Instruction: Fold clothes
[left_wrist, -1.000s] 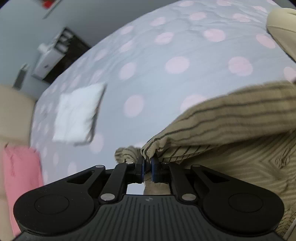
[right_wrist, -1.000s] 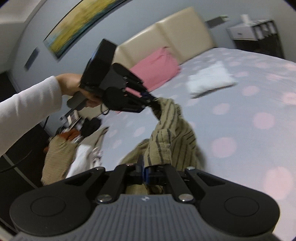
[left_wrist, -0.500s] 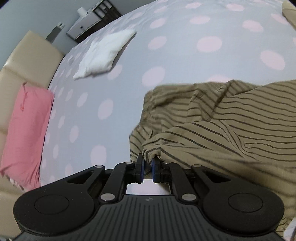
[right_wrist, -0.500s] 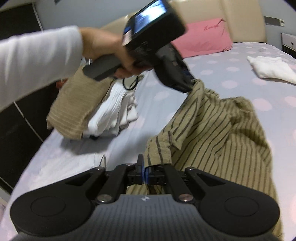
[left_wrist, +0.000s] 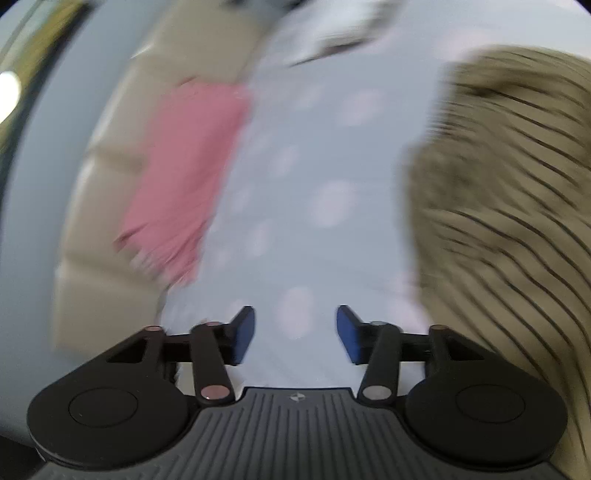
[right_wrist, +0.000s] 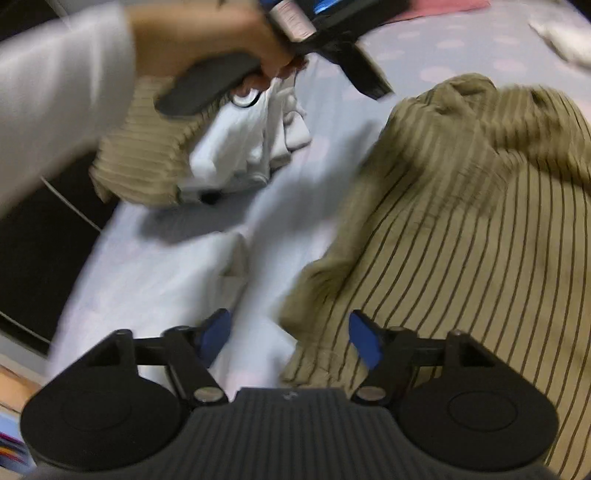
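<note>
A tan shirt with dark stripes (right_wrist: 461, 229) lies spread on the grey bed with pink dots (right_wrist: 436, 48). It also shows at the right of the left wrist view (left_wrist: 509, 206). My right gripper (right_wrist: 290, 338) is open and empty, just above the shirt's near left edge. My left gripper (left_wrist: 295, 332) is open and empty over bare bedsheet (left_wrist: 314, 155), left of the shirt. The left gripper also shows in the right wrist view (right_wrist: 332, 40), held in a hand above the bed. Both views are blurred.
A pile of folded white and tan clothes (right_wrist: 207, 155) lies at the bed's left edge. A pink pillow (left_wrist: 184, 177) leans on the beige headboard (left_wrist: 103, 229). A white folded cloth (left_wrist: 347, 33) lies farther up the bed.
Both grippers have opened and let go of the striped shirt, which now lies on the bed. The left gripper has swung away to the left of it.
</note>
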